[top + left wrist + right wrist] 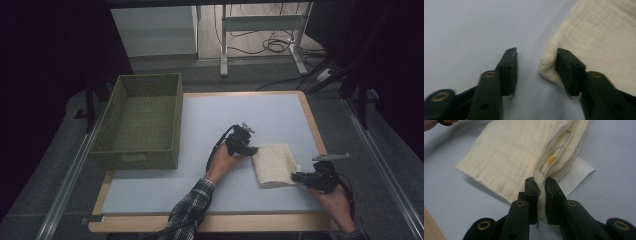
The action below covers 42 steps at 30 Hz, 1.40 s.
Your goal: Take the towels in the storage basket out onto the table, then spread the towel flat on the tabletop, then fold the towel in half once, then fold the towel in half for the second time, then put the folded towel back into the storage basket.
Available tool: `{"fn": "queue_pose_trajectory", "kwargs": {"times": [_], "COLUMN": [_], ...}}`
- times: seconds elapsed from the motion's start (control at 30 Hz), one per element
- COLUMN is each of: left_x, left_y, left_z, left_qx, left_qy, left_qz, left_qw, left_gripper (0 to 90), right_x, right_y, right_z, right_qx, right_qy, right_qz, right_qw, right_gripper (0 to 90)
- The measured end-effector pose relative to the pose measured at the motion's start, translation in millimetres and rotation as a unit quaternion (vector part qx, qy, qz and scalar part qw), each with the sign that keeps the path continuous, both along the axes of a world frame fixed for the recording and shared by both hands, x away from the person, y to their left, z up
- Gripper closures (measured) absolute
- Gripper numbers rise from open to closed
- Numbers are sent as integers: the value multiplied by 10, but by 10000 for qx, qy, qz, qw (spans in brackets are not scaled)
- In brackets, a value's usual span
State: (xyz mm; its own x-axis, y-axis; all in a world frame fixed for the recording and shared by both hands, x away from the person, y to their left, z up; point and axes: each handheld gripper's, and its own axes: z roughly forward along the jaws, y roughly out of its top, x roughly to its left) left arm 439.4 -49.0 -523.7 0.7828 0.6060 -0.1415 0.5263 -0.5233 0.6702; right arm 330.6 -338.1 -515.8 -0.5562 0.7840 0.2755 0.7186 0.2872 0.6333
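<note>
A folded cream cloth (274, 163) lies on the pale blue mat at the right of the table. My right gripper (299, 177) is shut on the near right corner of the cloth (524, 155), pinching a folded ridge between its jaws (541, 187). A white label (577, 173) sticks out from under the cloth's edge. My left gripper (254, 150) is open at the cloth's left edge. In the left gripper view its right jaw touches the corner of the cloth (604, 37), and the left jaw rests over bare mat, with the gripper (536, 58) holding nothing.
An empty green woven basket (142, 157) stands at the table's left. The blue mat (225, 112) covers the wooden tabletop (314, 125). Beyond the far edge are a white cabinet (155, 30), a metal frame (260, 22) and cables on the floor.
</note>
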Motion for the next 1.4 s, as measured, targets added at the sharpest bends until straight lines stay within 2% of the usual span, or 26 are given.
{"fn": "queue_pose_trajectory", "kwargs": {"times": [0.07, 0.1, 0.2, 0.3, 0.43, 0.6, 1.07, 1.4], "left_x": [-2, -7, -30, -43, -37, -61, -113, -146], "left_y": [-6, -13, -33, -8, 37, 128, 498, 737], "left_z": [9, 12, 45, 83, 154, 267, 548, 705], "left_qx": [-88, -84, 44, 67, 104, 190, 469, 579], "left_qy": [184, 198, 95, 9, -11, -108, -283, -295], "left_qz": [-168, -192, -232, -220, -232, -214, 22, 181], "left_qw": [9996, 9996, 9997, 9997, 9997, 9995, 9985, 9977], "left_gripper": [708, 782, 833, 839, 840, 837, 827, 823], "right_x": [-5, -8, -21, -42, -64, -65, 7, 72], "right_y": [0, 4, 16, 20, 13, 56, 418, 632], "right_z": [6, 12, 45, 88, 134, 171, 355, 434], "right_qx": [-4, -16, -16, 16, 93, 284, 446, 566], "right_qy": [-31, -52, -114, -166, -247, -285, -482, -512], "right_qz": [49, 60, 92, 127, 180, 252, 634, 835], "right_qw": [10000, 10000, 9999, 9998, 9995, 9989, 9958, 9936], "right_gripper": [821, 822, 822, 821, 821, 821, 819, 817]}}
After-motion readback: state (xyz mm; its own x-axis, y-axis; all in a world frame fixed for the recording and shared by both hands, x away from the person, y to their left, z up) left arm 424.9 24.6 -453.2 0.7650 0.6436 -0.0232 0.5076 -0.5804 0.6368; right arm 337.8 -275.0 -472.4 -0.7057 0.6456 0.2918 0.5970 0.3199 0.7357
